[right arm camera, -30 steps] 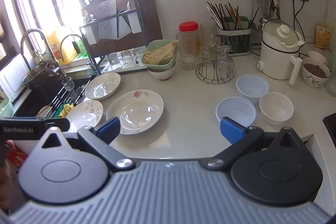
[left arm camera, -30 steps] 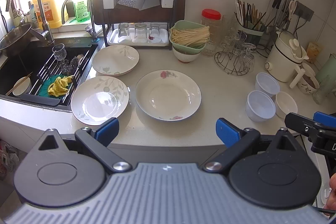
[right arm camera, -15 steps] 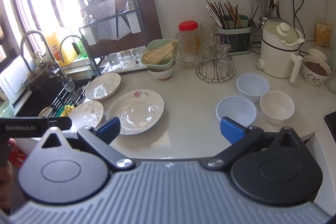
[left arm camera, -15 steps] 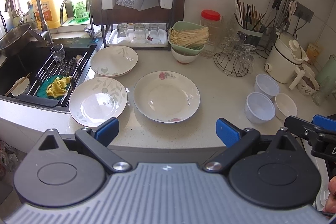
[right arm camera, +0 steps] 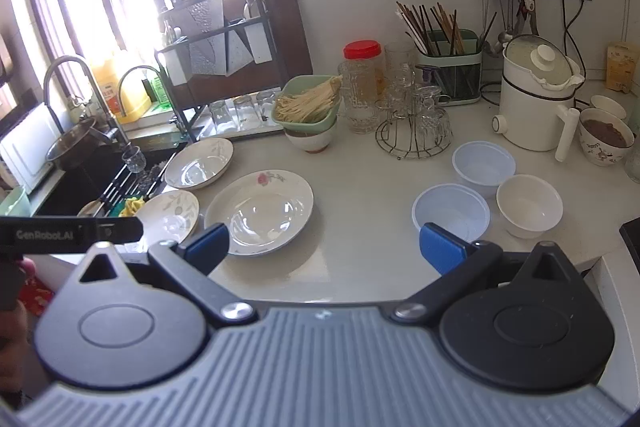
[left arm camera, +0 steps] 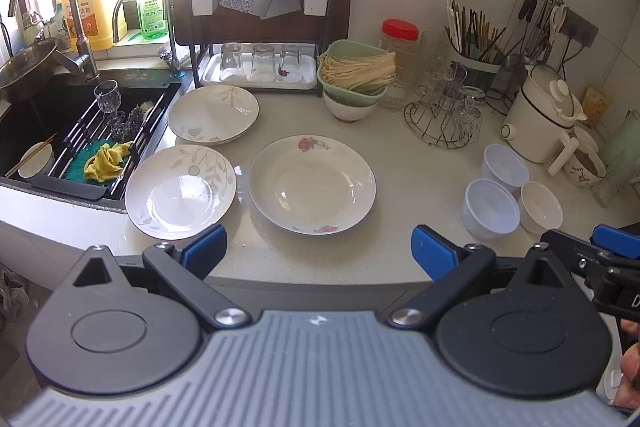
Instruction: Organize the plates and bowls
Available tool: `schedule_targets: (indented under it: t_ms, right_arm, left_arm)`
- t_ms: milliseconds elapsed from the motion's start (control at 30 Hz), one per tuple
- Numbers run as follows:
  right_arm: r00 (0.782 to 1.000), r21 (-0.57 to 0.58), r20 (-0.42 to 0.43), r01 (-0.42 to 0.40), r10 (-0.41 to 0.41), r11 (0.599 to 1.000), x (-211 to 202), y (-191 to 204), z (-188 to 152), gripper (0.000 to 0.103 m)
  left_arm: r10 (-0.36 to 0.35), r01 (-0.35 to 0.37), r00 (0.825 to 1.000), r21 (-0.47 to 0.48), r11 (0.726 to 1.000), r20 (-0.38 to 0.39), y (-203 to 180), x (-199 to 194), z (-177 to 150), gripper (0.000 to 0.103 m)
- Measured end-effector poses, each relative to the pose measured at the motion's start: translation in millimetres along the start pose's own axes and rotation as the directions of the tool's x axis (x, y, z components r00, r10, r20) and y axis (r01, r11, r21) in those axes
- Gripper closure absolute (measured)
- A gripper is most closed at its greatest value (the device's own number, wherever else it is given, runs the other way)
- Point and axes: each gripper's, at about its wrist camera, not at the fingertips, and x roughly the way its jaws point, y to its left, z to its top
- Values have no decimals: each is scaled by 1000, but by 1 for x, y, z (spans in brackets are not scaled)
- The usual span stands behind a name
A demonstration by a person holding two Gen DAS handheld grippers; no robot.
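Note:
Three plates lie on the white counter: a rose-patterned plate [left arm camera: 312, 185] [right arm camera: 260, 213] in the middle, a leaf-patterned plate [left arm camera: 181, 191] [right arm camera: 170, 215] at the front left, and a deeper leaf-patterned plate [left arm camera: 213, 114] [right arm camera: 199, 163] behind it. To the right stand two translucent plastic bowls [left arm camera: 490, 207] [right arm camera: 451, 213], [left arm camera: 504, 167] [right arm camera: 483, 163] and a white ceramic bowl [left arm camera: 541, 207] [right arm camera: 529, 205]. My left gripper [left arm camera: 318, 251] is open, held back over the counter's front edge, nothing between its fingers. My right gripper [right arm camera: 324, 245] is open and empty too, in front of the bowls.
A sink [left arm camera: 60, 131] with a rack, a glass and a yellow cloth is at the left. A dish rack [left arm camera: 260, 7], a green bowl of noodles [left arm camera: 356, 75], a glass stand [left arm camera: 444, 115], a white kettle [left arm camera: 540, 115] and a chopstick holder [right arm camera: 448, 67] line the back.
Both views have shifted only slightly; the left gripper has drifted a little to the left. Nothing on the counter has moved, and both grippers stay open.

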Motion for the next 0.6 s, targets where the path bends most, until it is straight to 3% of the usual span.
schedule_targets:
  t_ms: [600]
  right_arm:
    - [999, 26, -41, -9, 10, 1000, 10, -16, -6, 0]
  left_arm:
    - [8, -8, 1000, -26, 1000, 3, -14, 0, -5, 3]
